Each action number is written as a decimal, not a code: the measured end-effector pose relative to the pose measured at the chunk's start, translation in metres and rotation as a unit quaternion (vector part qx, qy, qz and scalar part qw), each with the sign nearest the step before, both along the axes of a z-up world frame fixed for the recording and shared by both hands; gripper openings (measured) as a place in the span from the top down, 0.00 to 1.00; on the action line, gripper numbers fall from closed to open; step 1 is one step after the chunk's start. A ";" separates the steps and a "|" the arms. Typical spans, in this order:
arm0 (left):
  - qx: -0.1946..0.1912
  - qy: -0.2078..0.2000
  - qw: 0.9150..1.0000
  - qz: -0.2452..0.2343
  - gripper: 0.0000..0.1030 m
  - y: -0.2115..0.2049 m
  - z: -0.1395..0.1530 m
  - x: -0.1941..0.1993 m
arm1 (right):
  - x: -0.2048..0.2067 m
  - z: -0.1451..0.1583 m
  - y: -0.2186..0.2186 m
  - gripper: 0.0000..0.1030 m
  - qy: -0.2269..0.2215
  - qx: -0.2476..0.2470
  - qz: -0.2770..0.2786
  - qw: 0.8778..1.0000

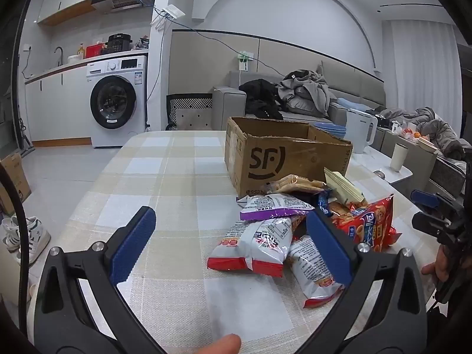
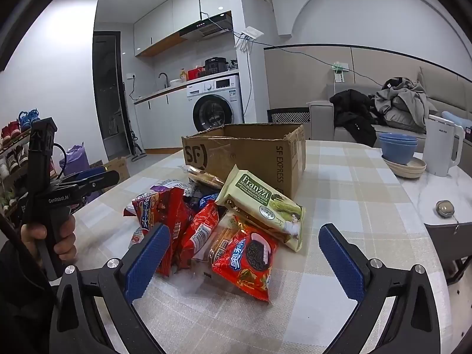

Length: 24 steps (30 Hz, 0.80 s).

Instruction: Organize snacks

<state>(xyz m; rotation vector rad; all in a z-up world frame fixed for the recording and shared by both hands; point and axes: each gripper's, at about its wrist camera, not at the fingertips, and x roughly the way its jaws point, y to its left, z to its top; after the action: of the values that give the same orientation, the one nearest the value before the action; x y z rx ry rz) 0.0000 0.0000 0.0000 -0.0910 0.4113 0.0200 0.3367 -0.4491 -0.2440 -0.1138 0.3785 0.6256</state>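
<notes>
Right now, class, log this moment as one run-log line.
left hand-held gripper: open, empty | right hand-held gripper: open, empty | snack packets: piled on table | cardboard box: open behind pile

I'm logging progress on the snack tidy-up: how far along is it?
Nothing looks done: the snack packets, like the red Oreo packet and green Franzzi cookie pack, lie piled on the checked tablecloth beside the brown cardboard SF box. Left gripper and right gripper are open, empty. All sorting remains.
</notes>
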 end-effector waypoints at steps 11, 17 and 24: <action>0.001 0.003 1.000 0.000 0.01 -0.001 0.000 0.001 | -0.001 0.002 0.000 0.00 0.007 -0.002 0.000 1.000; 0.000 0.002 1.000 -0.001 0.01 0.000 0.000 0.001 | 0.001 0.001 0.001 0.00 0.009 -0.003 0.001 1.000; 0.000 0.001 1.000 -0.001 0.01 0.000 0.000 0.001 | 0.001 -0.001 0.001 0.00 0.010 -0.004 0.001 1.000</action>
<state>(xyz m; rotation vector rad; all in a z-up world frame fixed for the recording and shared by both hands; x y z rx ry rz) 0.0005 -0.0005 -0.0001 -0.0898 0.4142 0.0193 0.3374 -0.4477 -0.2450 -0.1152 0.3992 0.6285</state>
